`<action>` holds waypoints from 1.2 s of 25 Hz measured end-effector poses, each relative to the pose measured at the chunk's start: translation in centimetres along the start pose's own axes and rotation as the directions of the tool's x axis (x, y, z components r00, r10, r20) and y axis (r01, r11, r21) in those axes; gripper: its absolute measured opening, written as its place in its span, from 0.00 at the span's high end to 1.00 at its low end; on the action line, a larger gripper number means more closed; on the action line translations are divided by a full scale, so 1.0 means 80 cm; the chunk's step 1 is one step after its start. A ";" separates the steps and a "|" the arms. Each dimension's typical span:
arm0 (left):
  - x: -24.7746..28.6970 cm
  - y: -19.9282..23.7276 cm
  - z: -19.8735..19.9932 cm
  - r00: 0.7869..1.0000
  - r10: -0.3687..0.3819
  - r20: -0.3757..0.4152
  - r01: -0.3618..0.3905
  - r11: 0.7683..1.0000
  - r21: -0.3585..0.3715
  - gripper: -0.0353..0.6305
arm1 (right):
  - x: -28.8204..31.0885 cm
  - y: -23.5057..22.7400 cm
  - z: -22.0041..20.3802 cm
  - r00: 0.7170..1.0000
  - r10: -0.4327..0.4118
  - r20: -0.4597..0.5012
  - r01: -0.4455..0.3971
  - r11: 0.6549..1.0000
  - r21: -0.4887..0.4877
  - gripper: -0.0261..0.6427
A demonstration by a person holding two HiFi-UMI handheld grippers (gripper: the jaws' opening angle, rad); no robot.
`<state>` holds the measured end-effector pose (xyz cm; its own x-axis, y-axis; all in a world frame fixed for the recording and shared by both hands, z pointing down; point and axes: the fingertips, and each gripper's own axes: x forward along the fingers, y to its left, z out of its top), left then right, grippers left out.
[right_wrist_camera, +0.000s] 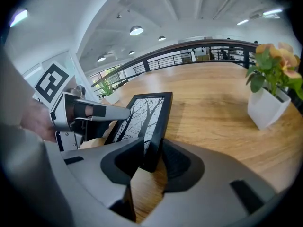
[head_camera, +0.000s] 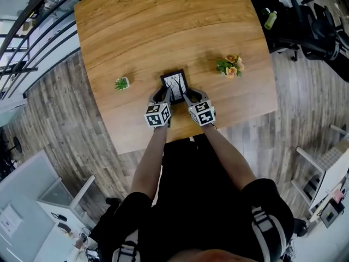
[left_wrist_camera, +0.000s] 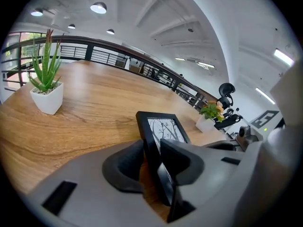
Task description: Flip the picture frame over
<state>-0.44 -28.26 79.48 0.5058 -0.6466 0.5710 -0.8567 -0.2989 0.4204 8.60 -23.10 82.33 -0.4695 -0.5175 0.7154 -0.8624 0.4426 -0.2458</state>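
A black picture frame (head_camera: 175,83) with a bare-tree print sits near the front of the wooden table (head_camera: 163,26), print side facing me. My left gripper (head_camera: 162,96) holds its left edge, pads pressed on both faces of the frame (left_wrist_camera: 163,126). In the left gripper view the left gripper (left_wrist_camera: 151,160) has the frame standing tilted between its jaws. My right gripper (head_camera: 190,96) is shut on the frame's right edge. In the right gripper view the frame (right_wrist_camera: 147,115) rises from between the right gripper (right_wrist_camera: 152,157) jaws. The left gripper (right_wrist_camera: 90,112) shows beyond it.
A small green plant in a white pot (head_camera: 122,83) stands left of the frame. A pot of orange flowers (head_camera: 230,65) stands to the right. The table's front edge lies just under my grippers. Office chairs (head_camera: 316,31) sit off the far right corner.
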 end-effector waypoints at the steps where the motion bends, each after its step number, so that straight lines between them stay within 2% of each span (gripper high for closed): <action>1: 0.000 0.000 0.000 1.000 0.006 0.001 -0.006 1.000 0.007 0.78 | 0.000 0.000 0.000 1.000 0.001 -0.002 -0.001 1.000 -0.005 0.78; 13: 0.005 0.003 -0.004 0.995 0.098 0.000 -0.097 0.988 0.117 0.78 | 0.003 0.004 0.006 1.000 -0.004 -0.026 0.003 0.999 -0.033 0.77; 20: 0.009 0.001 -0.005 0.993 0.118 0.007 -0.117 0.980 0.162 0.78 | 0.002 0.003 0.007 0.999 -0.035 -0.013 0.034 0.997 -0.071 0.77; 24: 0.009 -0.001 -0.008 0.994 0.112 0.002 -0.111 0.979 0.174 0.76 | 0.001 0.002 0.007 0.999 -0.041 -0.012 0.039 0.995 -0.089 0.74; 30: 0.011 -0.003 -0.009 0.995 0.099 -0.014 -0.097 0.986 0.138 0.70 | -0.002 0.000 0.008 0.999 -0.030 -0.011 0.029 0.996 -0.084 0.71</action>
<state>0.29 -28.22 80.36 0.4194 -0.6635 0.6195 -0.9073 -0.3293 0.2615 8.55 -23.49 81.85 -0.4414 -0.5221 0.7298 -0.8565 0.4875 -0.1693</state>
